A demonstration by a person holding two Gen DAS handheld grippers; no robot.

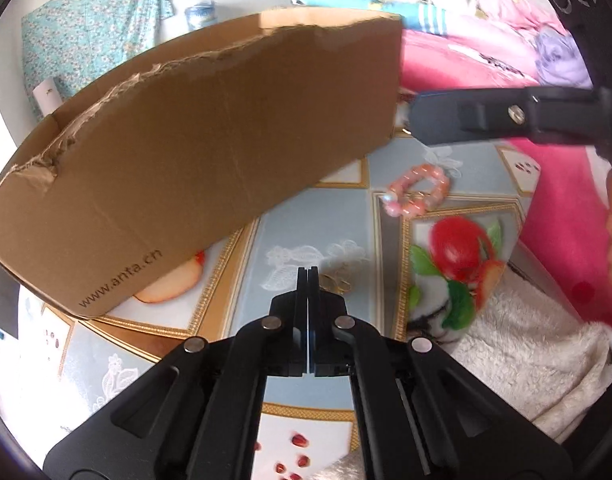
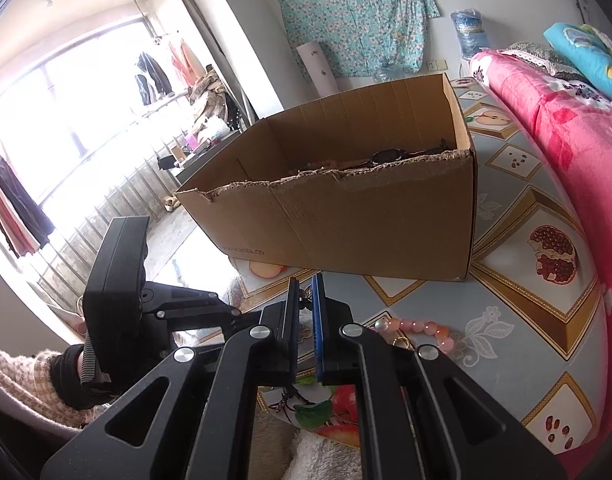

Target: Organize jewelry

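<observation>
Jewelry lay on the desk [image 1: 314, 216] in front of the cardboard box [image 1: 210, 152]: a pink bead bracelet [image 1: 420, 194] off its near corner, a small gold piece [image 1: 338, 280] nearer. The left tool [image 1: 308, 274] was shut beside the gold piece, seemingly empty. The right tool [image 2: 305, 292] pinched a dark ornament [image 2: 305, 295]. Such a thin catch might slip short of the box's torn wall.

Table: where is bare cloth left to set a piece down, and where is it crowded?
Free: the tablecloth between the box and the pink bedding, and the strip past the box's far end. Crowded: the near edge, where the pink bracelet, a small gold piece, the left claw and the right claw sit close together.
</observation>
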